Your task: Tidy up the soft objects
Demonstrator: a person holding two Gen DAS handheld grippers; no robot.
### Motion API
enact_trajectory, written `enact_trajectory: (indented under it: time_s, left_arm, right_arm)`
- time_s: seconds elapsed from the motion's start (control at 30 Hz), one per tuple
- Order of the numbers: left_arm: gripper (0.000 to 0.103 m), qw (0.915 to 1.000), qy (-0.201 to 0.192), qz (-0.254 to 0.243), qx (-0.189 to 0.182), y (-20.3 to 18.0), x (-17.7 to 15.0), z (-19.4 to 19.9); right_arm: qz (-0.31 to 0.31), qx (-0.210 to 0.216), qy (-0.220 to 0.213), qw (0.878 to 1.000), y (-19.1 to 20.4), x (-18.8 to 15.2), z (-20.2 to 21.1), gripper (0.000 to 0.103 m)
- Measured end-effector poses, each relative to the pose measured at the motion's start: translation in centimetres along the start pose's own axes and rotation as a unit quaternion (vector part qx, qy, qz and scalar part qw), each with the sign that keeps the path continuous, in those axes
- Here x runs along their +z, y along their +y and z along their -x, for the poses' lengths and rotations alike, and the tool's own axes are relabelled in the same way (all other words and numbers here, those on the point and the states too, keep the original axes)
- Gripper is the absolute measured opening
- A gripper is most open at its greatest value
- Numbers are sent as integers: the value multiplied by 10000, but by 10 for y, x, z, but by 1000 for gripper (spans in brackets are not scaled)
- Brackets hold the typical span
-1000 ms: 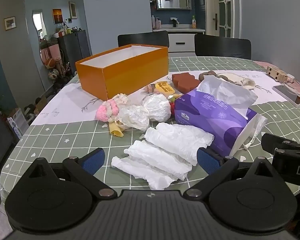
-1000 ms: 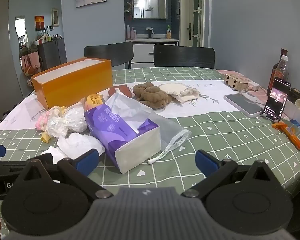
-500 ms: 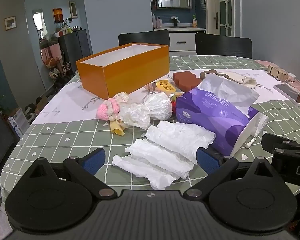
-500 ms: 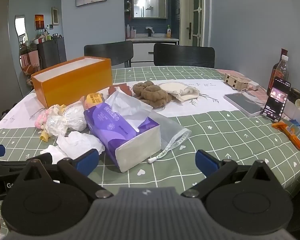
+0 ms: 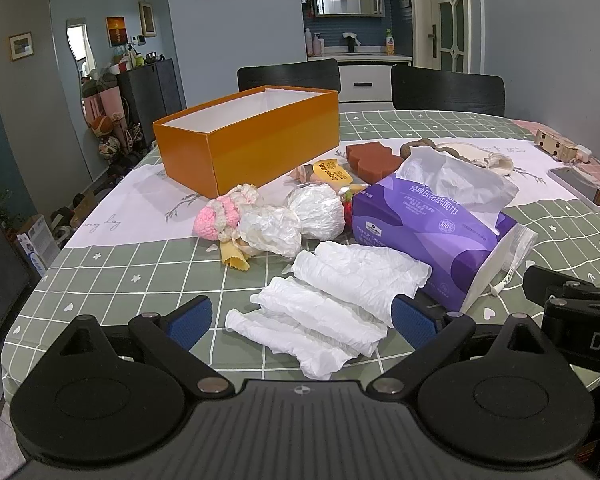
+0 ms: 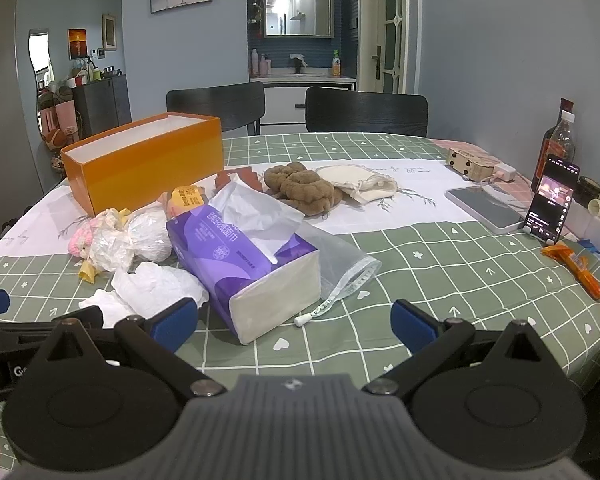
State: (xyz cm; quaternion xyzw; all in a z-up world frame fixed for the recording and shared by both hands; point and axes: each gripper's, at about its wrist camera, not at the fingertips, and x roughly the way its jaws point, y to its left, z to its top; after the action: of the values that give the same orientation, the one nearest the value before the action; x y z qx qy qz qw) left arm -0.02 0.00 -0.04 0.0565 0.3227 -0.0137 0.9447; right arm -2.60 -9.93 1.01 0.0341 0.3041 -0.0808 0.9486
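An open orange box (image 5: 252, 140) (image 6: 140, 164) stands at the back left of the table. In front of it lie a pink knitted toy (image 5: 220, 218), crumpled white bags (image 5: 292, 220), a yellow sponge (image 5: 332, 172), a brown sponge (image 5: 370, 160), a purple tissue pack (image 5: 428, 232) (image 6: 244, 256), a brown plush (image 6: 304, 188) and a cream pouch (image 6: 364, 184). White crumpled tissues (image 5: 332, 304) lie just ahead of my left gripper (image 5: 300, 320), which is open and empty. My right gripper (image 6: 294, 322) is open and empty, just before the tissue pack.
A phone on a stand (image 6: 552, 200), a tablet (image 6: 488, 208), a wooden block (image 6: 468, 160), bottles (image 6: 560, 140) and an orange razor (image 6: 576, 268) sit at the table's right. Two black chairs (image 6: 364, 112) stand behind the table. A mesh bag (image 6: 340, 264) lies beside the tissue pack.
Both views have shifted slightly; the grippers stay open and nothing on the table has moved.
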Motion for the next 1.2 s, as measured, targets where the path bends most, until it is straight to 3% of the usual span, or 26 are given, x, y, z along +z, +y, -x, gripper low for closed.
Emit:
enact_trajectory:
  time_s: [1.2]
  left_arm:
    - [103, 10000, 12, -17, 7, 0, 0, 0]
  right_arm:
    - [8, -26, 20, 10000, -1, -1, 2, 101]
